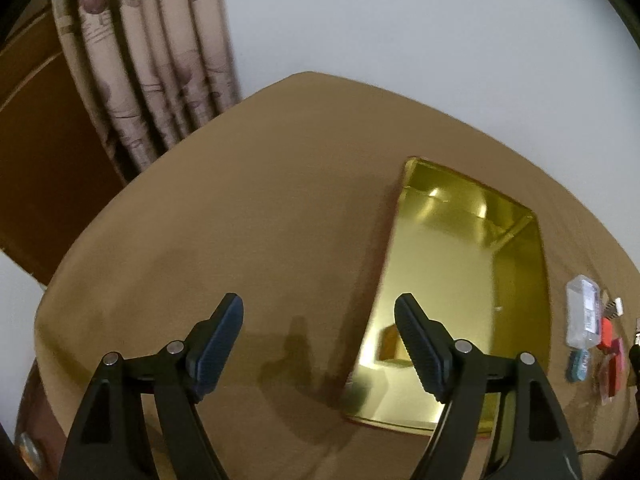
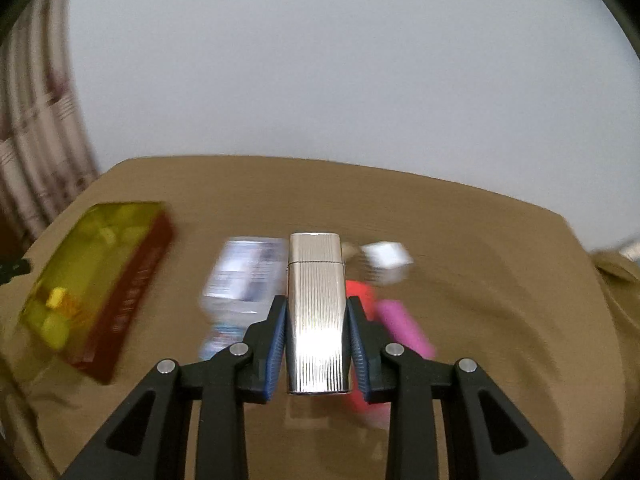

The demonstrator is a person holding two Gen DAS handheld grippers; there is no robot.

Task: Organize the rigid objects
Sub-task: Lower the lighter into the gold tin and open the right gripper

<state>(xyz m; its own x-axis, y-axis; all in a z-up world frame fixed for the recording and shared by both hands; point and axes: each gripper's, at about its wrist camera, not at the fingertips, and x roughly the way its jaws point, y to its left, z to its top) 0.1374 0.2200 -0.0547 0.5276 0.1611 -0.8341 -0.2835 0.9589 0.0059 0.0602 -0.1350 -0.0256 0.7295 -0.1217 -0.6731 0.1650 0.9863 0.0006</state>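
My right gripper (image 2: 316,316) is shut on a ribbed silver lighter (image 2: 316,312) and holds it above the brown table (image 2: 480,260). Under and beside it lie a clear plastic case (image 2: 244,272), a red piece (image 2: 360,292), a pink piece (image 2: 404,326) and a small white block (image 2: 386,258), all blurred. The gold-lined tin box (image 2: 80,280) with red sides sits at the left. My left gripper (image 1: 318,340) is open and empty above the table, at the left edge of the same gold box (image 1: 520,280).
In the left wrist view the clear case (image 1: 582,316) and small red, pink and blue items (image 1: 612,356) lie right of the box. A patterned curtain (image 1: 152,60) and a brown door (image 1: 36,152) stand behind the table's left corner. The wall is white.
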